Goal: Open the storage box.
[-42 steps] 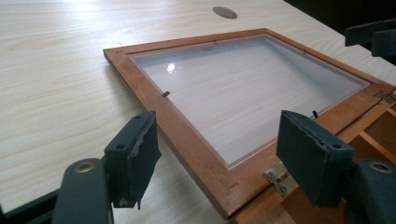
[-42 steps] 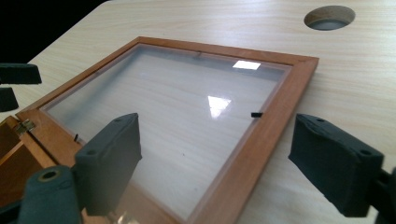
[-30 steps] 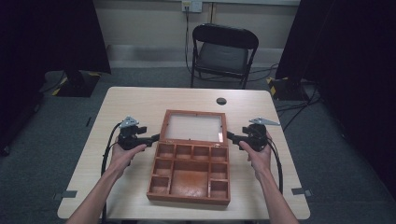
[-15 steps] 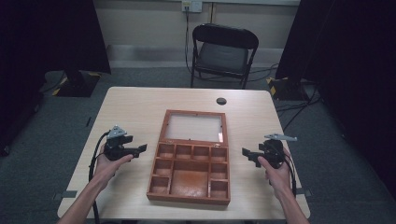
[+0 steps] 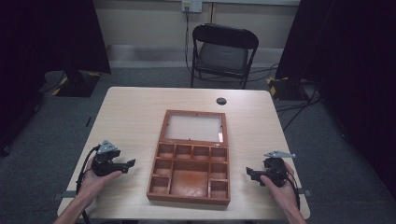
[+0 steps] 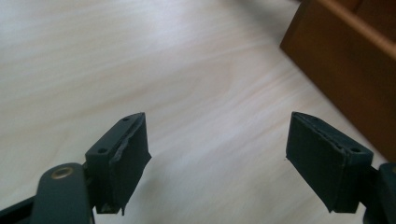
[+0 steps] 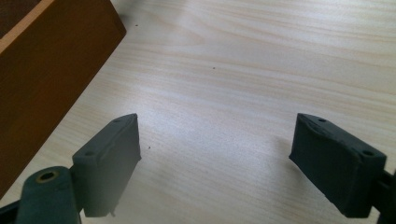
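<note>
Wooden box (image 5: 190,167) lying open on table (image 5: 130,116), left gripper (image 5: 125,166) and right gripper (image 5: 251,173) flanking it, jaws spread, empty.

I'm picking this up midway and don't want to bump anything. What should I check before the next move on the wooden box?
1. Left gripper jaws open, nothing between them: ok.
2. Right gripper jaws open, nothing between them: ok.
3. Both grippers apart from the wooden box: ok.
4. Glass-paned lid fully open, lying back on the table: ok.
5. Compartments free of objects: ok, none seen from the high view.
6. Hinges sound: cannot tell.
</note>
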The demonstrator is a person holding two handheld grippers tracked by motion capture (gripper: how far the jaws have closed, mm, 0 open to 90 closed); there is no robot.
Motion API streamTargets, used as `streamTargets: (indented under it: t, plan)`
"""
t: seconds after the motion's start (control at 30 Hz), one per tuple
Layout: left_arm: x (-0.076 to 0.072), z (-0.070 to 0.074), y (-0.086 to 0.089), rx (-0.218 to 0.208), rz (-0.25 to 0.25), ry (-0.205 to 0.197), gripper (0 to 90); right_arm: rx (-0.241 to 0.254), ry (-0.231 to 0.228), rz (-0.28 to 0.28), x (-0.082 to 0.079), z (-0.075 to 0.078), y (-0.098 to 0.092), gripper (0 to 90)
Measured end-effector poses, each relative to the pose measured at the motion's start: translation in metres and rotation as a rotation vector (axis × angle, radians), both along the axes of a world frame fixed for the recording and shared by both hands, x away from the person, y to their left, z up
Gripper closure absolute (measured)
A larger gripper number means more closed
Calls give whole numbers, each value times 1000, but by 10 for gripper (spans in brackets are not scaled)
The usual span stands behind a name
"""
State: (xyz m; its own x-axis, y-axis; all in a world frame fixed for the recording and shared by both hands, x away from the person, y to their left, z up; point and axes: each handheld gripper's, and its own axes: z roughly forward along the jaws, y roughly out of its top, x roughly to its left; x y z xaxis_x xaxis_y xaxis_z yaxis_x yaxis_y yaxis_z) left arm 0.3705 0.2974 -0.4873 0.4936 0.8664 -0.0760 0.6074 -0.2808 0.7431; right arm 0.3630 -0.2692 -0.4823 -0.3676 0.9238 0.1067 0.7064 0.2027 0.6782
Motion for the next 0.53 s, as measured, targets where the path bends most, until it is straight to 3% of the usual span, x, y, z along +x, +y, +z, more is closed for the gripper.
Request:
streamTargets:
  t: [0.07,0.1,0.13,0.27,0.33,0.37,0.53]
  plan:
    - [-2,-5,2,32,22,21,207,-19,-9,-5,1,-2,1,149]
    - [-2,-7,0,72,41,28,200,-28,4,-10,2,-4,1,149]
    - [-4,-9,-1,83,51,9,203,-35,10,-13,3,-6,1,145]
    - [-6,-15,-1,62,46,-28,171,-45,-16,-83,4,-8,0,146]
    - [-6,-15,-1,61,53,-30,140,-99,-80,-85,2,-15,5,118]
    - [-6,-15,-1,61,54,-30,139,-87,-105,-80,1,-18,5,112]
    - [-5,-14,0,77,49,-27,134,-88,-106,-85,1,-18,6,111]
